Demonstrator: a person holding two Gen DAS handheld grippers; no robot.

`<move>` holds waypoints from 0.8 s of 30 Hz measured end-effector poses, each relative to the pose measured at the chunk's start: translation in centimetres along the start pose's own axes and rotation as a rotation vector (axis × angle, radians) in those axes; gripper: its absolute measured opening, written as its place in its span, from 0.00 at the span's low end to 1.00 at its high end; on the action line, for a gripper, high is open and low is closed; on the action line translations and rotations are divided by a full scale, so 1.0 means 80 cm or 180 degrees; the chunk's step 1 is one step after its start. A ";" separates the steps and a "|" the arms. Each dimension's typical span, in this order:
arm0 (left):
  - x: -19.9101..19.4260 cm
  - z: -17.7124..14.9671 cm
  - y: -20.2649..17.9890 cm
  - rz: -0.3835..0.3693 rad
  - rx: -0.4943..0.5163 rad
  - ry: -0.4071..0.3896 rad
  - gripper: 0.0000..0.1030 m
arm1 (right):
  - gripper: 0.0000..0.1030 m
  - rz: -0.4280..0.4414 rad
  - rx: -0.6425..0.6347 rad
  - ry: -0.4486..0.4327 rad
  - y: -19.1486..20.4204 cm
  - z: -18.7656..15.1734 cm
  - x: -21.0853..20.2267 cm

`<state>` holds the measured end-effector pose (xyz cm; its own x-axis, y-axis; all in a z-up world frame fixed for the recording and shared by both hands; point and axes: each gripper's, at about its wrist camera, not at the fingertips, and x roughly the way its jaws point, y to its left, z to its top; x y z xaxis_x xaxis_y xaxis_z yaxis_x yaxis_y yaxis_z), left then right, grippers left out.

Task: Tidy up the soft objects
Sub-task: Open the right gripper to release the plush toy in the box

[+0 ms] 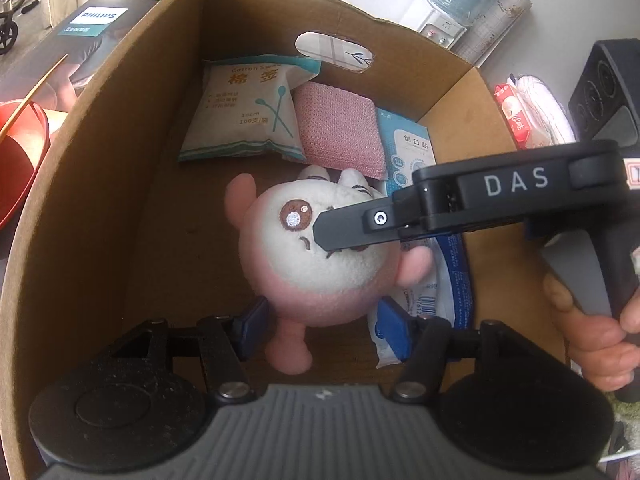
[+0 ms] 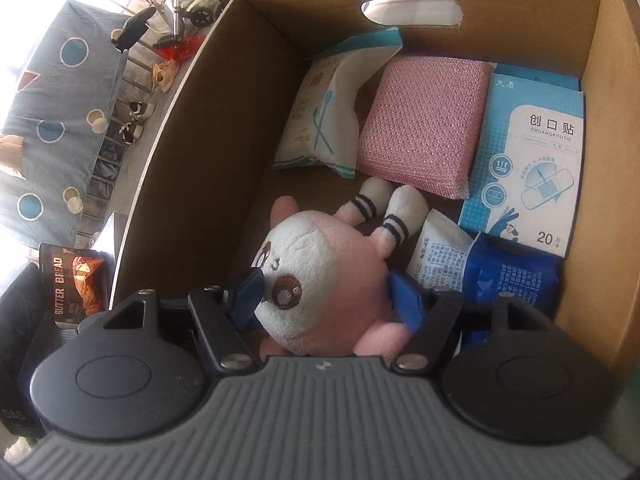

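Nearest, right gripper point(image 2: 326, 300) clamped on a pink and white plush toy point(image 2: 320, 280), pads pressing its round head, inside a cardboard box point(image 2: 192, 152). Left gripper point(image 1: 320, 322) spread wide, pads either side of the toy's lower body, not squeezing it. Beside the toy, a blue wipes pack point(image 2: 508, 276). Farther back: cotton swab bag point(image 2: 324, 120), pink sponge point(image 2: 424, 124), plaster box point(image 2: 532, 152). Beyond the box, patterned blue cloth point(image 2: 52, 128) and a water dispenser point(image 1: 460, 4).

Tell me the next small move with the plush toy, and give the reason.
Probably open the right gripper and let go: the plush toy already sits low inside the cardboard box, beside the pink sponge, and the left gripper looks open around its lower body, not pressing.
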<state>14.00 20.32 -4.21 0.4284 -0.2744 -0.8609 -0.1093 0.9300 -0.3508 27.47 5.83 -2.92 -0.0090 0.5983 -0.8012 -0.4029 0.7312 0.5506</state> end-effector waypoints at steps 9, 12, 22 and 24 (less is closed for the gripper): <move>-0.013 0.005 -0.014 0.0087 0.0127 -0.0125 0.70 | 0.70 0.0030 0.0107 -0.0091 -0.005 0.008 -0.013; -0.026 0.000 -0.025 0.0166 0.0221 -0.0254 0.72 | 0.71 0.0102 0.0128 -0.0231 -0.006 0.002 -0.033; -0.073 -0.022 -0.089 0.0197 0.0627 -0.0682 0.79 | 0.71 0.0559 0.0340 -0.0987 -0.035 -0.066 -0.142; -0.077 -0.024 -0.106 0.0132 0.0696 -0.0742 0.79 | 0.71 0.0556 0.0404 -0.1164 -0.050 -0.086 -0.171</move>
<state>10.55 13.65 3.36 0.6243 -0.1952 -0.7564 0.0536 0.9767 -0.2078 22.92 -7.53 4.21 0.2674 0.7769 -0.5700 -0.3078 0.6295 0.7135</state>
